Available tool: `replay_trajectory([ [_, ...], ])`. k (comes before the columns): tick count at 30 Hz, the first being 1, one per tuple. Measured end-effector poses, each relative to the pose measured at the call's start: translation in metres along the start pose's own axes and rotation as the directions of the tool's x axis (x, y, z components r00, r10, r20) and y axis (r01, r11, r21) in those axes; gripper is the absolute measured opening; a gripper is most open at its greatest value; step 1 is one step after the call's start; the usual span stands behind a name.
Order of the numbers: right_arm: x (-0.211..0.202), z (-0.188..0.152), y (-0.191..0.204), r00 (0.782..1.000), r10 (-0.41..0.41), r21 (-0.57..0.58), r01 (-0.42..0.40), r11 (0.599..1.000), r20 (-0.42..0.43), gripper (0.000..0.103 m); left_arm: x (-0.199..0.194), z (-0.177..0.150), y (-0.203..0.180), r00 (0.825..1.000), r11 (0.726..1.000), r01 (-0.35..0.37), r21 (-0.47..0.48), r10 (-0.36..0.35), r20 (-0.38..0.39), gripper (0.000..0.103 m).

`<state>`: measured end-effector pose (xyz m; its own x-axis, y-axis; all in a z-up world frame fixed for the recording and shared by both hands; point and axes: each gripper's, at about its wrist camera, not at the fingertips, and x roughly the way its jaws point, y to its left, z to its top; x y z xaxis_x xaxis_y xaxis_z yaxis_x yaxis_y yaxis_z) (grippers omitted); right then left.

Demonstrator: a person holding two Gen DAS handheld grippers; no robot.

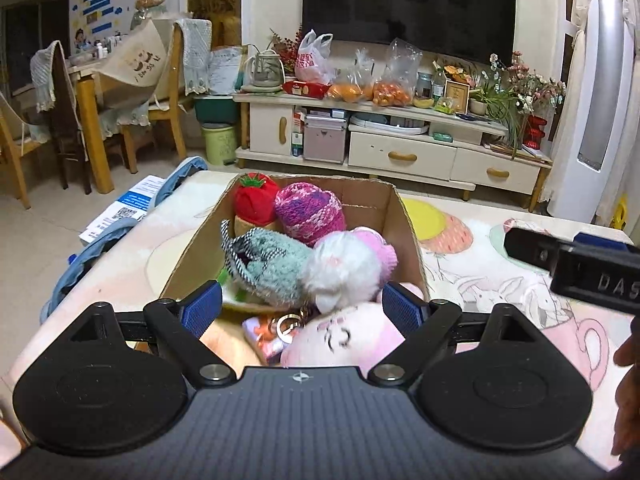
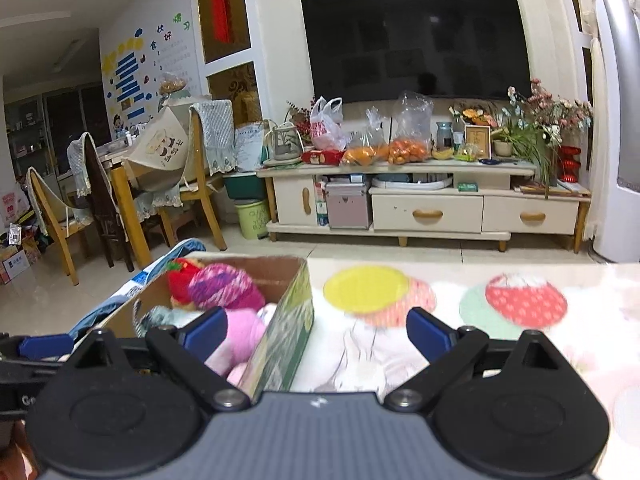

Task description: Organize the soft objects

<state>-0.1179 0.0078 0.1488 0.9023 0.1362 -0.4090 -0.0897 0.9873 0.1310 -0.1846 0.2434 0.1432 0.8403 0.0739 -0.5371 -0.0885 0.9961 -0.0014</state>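
An open cardboard box (image 1: 400, 216) stands on the table and holds several soft things: a red strawberry plush (image 1: 256, 198), a pink-purple knit ball (image 1: 308, 210), a grey-green knit pouch (image 1: 272, 266), a white fluffy pompom (image 1: 340, 266) and a pink plush (image 1: 352, 338). My left gripper (image 1: 302, 306) hovers open over the box's near end, nothing pinched between its blue pads. In the right wrist view the box (image 2: 288, 332) sits at the left. My right gripper (image 2: 316, 330) stands open, straddling the box's right wall, with nothing held. Its black body (image 1: 572, 264) shows at the right of the left wrist view.
The table wears a pastel cartoon cloth (image 2: 440, 320). A denim garment (image 1: 88, 256) and papers (image 1: 120, 208) lie off the table's left edge. Beyond are a TV cabinet (image 2: 424, 208) with fruit bags, wooden chairs (image 2: 200, 188) and a dining table. A hand (image 1: 628, 392) shows at the right edge.
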Motion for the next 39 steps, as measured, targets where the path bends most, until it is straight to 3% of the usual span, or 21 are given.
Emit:
replay_trajectory([
  [16,-0.061,-0.015,0.032,1.0,-0.017,-0.057,0.017,0.998,0.011,0.096,-0.055,-0.009,0.004,0.998,0.999,-0.036,-0.012,0.036,0.045,0.103],
  [39,-0.101,-0.026,0.057,0.998,-0.009,-0.109,0.015,0.994,0.058,0.096,-0.061,-0.018,0.004,0.991,0.997,-0.071,-0.021,0.073,0.116,0.103],
])
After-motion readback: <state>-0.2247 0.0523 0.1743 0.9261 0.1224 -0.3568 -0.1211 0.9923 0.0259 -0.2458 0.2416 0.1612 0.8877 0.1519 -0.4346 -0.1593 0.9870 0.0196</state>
